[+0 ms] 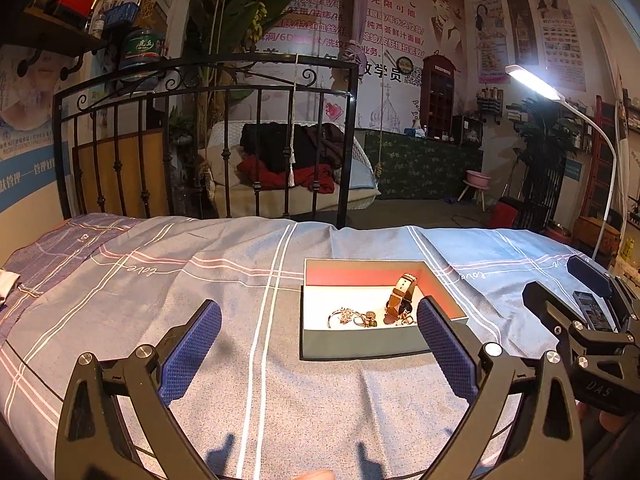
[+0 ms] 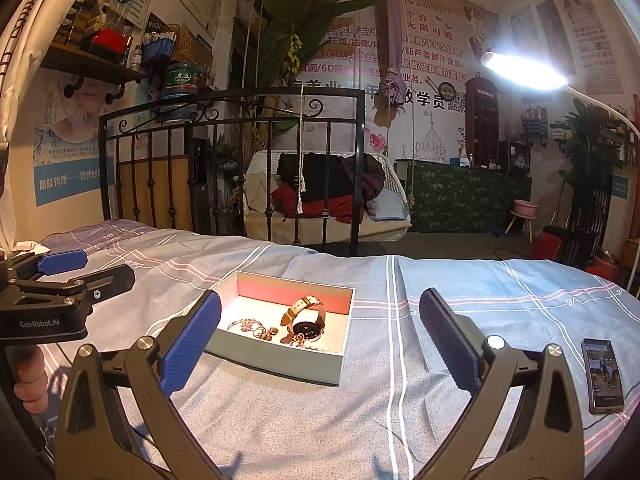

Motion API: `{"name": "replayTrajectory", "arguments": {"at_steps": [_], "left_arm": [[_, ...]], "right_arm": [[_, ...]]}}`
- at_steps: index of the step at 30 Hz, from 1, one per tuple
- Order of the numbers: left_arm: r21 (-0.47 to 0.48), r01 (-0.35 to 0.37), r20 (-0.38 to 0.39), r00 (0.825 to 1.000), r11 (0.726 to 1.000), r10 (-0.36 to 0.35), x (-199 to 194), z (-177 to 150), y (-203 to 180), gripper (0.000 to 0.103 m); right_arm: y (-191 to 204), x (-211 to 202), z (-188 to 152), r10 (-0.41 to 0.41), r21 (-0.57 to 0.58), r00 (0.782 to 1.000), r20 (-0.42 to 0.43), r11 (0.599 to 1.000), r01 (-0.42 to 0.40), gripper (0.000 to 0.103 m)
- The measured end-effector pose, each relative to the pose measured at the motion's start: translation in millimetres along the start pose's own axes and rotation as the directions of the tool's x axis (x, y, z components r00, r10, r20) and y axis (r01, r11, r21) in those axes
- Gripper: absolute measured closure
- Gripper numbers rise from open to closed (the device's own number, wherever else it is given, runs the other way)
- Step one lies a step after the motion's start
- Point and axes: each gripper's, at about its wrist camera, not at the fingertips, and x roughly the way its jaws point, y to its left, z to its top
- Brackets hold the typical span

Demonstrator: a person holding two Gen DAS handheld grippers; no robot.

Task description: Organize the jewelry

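Both jaws wide, empty; shallow card box [image 2: 280, 362] holds leather-strap watch [image 2: 306, 318], chain pieces.

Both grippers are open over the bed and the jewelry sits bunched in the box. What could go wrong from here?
1. The watch, bracelet and chain lie close together in the box, so a pinch may drag a neighbour along.
2. The box sits on soft bedding, so a downward push could tip or slide it.
3. The phone lies near the right gripper and could be knocked.
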Motion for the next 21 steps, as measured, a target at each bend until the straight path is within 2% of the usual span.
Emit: {"name": "replayTrajectory", "arguments": {"at_steps": [21], "left_arm": [[0.010, 0.007, 0.001, 1.000, 1.000, -0.007, -1.0, -3.4, -7.2, 0.007]], "right_arm": [[-1.8, 2.6, -4.9, 0.006, 0.002, 1.000, -0.013, 1.000, -0.006, 0.005]]}}
